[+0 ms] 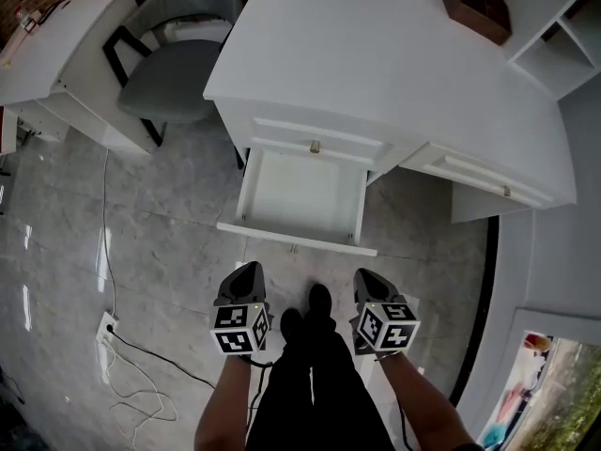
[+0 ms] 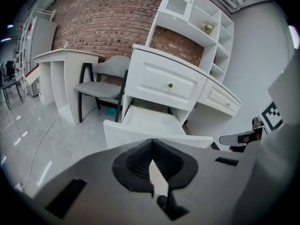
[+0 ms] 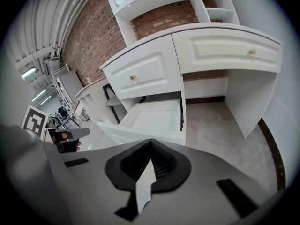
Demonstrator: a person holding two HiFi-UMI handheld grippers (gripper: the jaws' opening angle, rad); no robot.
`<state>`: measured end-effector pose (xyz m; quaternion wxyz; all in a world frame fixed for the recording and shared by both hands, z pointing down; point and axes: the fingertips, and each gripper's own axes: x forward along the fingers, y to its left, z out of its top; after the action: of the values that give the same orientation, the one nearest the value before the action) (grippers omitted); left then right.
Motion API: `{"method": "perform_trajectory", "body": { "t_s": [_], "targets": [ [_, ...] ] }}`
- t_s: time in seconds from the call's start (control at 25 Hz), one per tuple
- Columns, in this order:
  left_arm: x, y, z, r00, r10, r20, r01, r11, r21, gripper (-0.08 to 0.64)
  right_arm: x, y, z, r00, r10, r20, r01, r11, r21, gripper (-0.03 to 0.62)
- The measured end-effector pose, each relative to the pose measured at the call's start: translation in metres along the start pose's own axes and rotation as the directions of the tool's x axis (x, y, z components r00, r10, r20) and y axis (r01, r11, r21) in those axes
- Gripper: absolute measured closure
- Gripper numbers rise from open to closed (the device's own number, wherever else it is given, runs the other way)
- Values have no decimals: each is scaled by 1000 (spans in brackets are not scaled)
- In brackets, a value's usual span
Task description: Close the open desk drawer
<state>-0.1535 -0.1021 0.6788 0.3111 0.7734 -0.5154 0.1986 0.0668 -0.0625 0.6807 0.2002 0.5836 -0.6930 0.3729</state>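
Observation:
The white desk (image 1: 376, 54) has its lower drawer (image 1: 302, 195) pulled out, empty, with the front panel (image 1: 296, 238) toward me. Above it a shut drawer carries a brass knob (image 1: 315, 146). My left gripper (image 1: 251, 271) and right gripper (image 1: 362, 274) hover side by side just short of the front panel, apart from it, both shut with nothing between their jaws. The left gripper view shows the open drawer (image 2: 149, 120) past the closed left gripper (image 2: 152, 142). The same drawer (image 3: 154, 117) lies ahead of the closed right gripper (image 3: 150, 142) in the right gripper view.
A grey chair (image 1: 174, 78) stands left of the desk, beside a second white desk (image 1: 56, 54). A power strip (image 1: 107, 327) with cables lies on the floor at left. A brown box (image 1: 474, 7) sits on the desktop. My shoes (image 1: 317, 306) stand between the grippers.

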Motion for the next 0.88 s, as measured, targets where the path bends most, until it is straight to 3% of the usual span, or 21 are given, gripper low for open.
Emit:
{"method": "perform_trajectory", "body": {
  "t_s": [0.28, 0.48, 0.72, 0.88],
  "targets": [
    [53, 4, -25, 1000, -8, -19, 9, 1000, 20, 552, 41, -13, -17, 1000, 5, -5, -5, 1000, -19, 588],
    [78, 3, -35, 999, -27, -47, 27, 1000, -4, 552, 61, -17, -25, 1000, -3, -12, 2, 1000, -26, 588],
    [92, 2, -29, 999, -36, -40, 36, 999, -12, 551, 74, -18, -25, 999, 24, -21, -24, 999, 36, 588],
    [96, 2, -21, 999, -36, -29, 36, 999, -7, 551, 79, -20, -19, 999, 24, -30, -24, 1000, 1, 588]
  ]
}}
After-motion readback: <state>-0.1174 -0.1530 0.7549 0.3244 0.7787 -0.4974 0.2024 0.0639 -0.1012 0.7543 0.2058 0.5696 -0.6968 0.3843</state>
